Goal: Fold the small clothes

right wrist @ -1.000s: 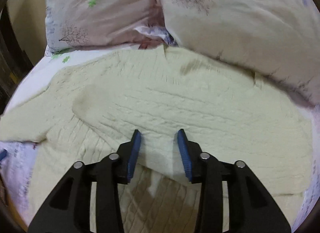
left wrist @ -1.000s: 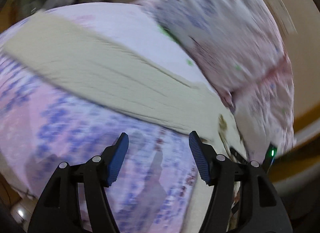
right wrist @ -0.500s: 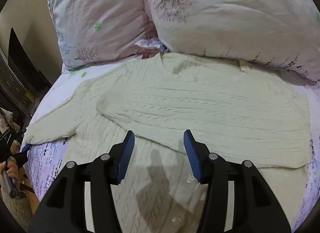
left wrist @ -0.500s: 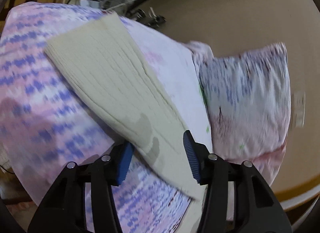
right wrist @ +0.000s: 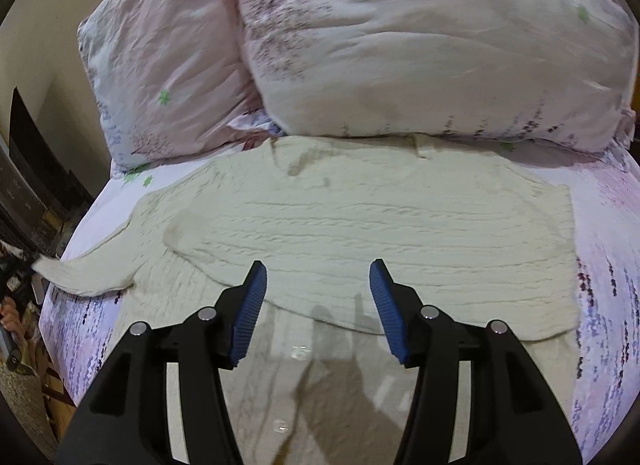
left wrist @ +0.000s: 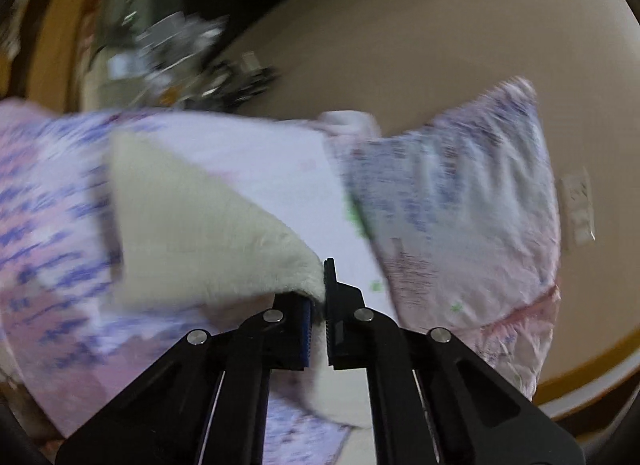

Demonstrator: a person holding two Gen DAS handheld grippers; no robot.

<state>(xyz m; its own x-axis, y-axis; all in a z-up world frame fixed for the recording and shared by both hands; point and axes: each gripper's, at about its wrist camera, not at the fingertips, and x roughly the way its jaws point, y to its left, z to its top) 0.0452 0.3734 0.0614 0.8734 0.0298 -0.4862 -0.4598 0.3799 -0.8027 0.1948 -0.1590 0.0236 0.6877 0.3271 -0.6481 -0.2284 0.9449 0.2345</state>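
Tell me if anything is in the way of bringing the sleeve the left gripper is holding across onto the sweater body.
Nothing visible is. The left gripper is shut on the sleeve, and the sweater lies flat with its other sleeve already folded over. The open right gripper hovers above its lower half, and may need to move aside.

A home bedroom: two plump pink floral-print pillows [right wrist: 280,65] stand against the beige wall [left wrist: 460,45] at the head of a bed with a lilac-patterned sheet [right wrist: 608,285].
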